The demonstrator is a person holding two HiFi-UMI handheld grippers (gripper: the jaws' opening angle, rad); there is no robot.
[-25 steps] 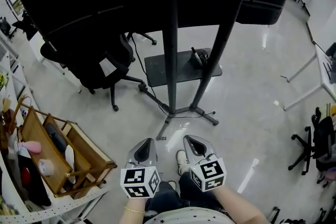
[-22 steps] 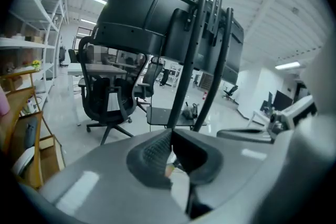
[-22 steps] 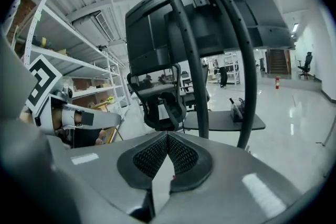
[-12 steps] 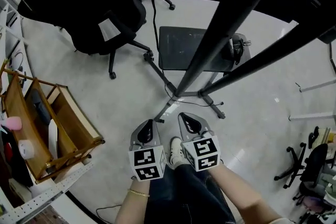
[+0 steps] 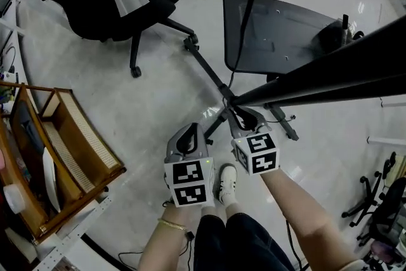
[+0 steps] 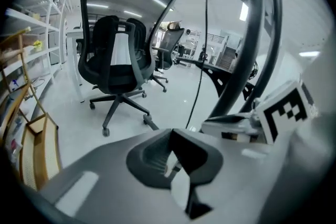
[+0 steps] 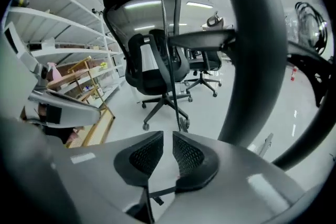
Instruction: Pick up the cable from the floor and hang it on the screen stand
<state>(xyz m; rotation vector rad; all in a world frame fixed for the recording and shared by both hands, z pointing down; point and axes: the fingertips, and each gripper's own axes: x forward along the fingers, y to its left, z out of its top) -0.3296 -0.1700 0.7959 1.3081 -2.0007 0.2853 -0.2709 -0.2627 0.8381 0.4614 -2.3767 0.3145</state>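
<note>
The thin black cable drops almost upright to the floor at the screen stand base, just ahead of the right claw, which is nearer than the left claw. Both claws are closed and hold nothing. No writing is readable.
</note>
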